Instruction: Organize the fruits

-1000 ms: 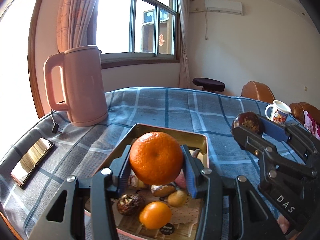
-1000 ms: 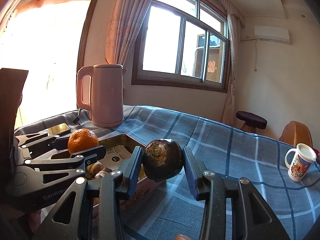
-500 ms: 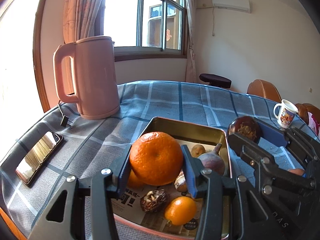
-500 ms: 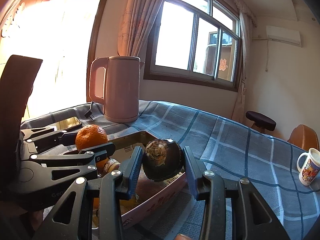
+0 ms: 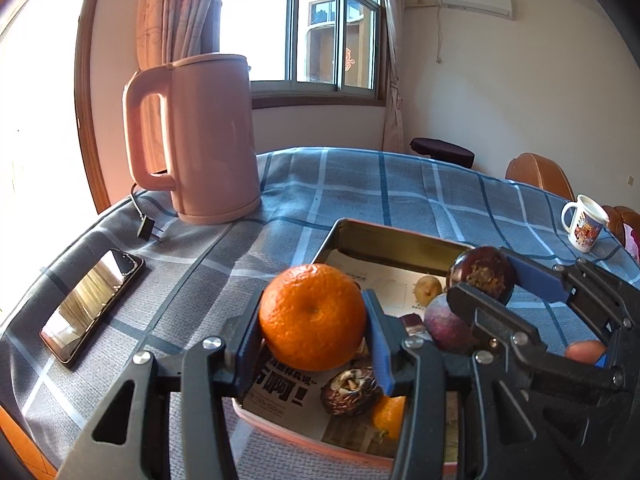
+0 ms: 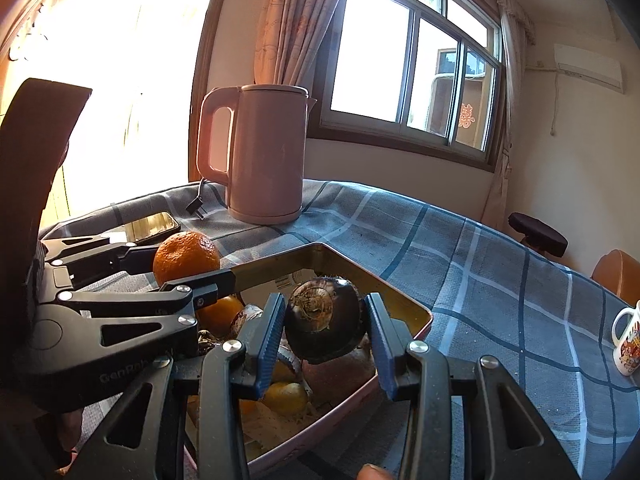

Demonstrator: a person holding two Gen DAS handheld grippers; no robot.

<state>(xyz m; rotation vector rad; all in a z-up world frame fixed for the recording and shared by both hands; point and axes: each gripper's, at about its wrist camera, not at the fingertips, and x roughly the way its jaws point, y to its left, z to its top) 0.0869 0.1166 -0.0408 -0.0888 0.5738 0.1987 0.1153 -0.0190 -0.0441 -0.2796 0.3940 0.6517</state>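
The left gripper (image 5: 314,338) is clamped on a round orange mandarin (image 5: 313,316), its blue pads pressed to both sides of the fruit, which hangs above the near left edge of a shallow rectangular metal tray (image 5: 384,236) lined with printed paper. The right gripper (image 6: 325,330) squeezes a dark purple-brown round fruit with a rough tan patch (image 6: 325,322) between its blue pads, over the tray's near right part. Inside the tray lie a wrinkled brown fruit (image 5: 350,390), a small orange (image 5: 390,416), a reddish-purple fruit (image 5: 446,328) and a small pale yellow fruit (image 5: 428,288), crowded under both grippers. The tray rests on a blue and grey checked tablecloth (image 5: 360,184). Beyond it to the left stands a tall pink electric kettle (image 5: 200,136), its black plug (image 5: 148,232) lying on the cloth just in front. A dark smartphone (image 5: 92,304) lies flat near the table's left edge, well apart from the tray. A white mug with a colourful print (image 5: 584,228) sits far to the right. Behind the table are a brown padded chair back (image 5: 536,174), a dark round stool (image 5: 442,152), a window with pink curtains (image 5: 172,20) and a wall air conditioner (image 5: 474,0). A fingertip (image 5: 586,350) of the person shows behind the right gripper.
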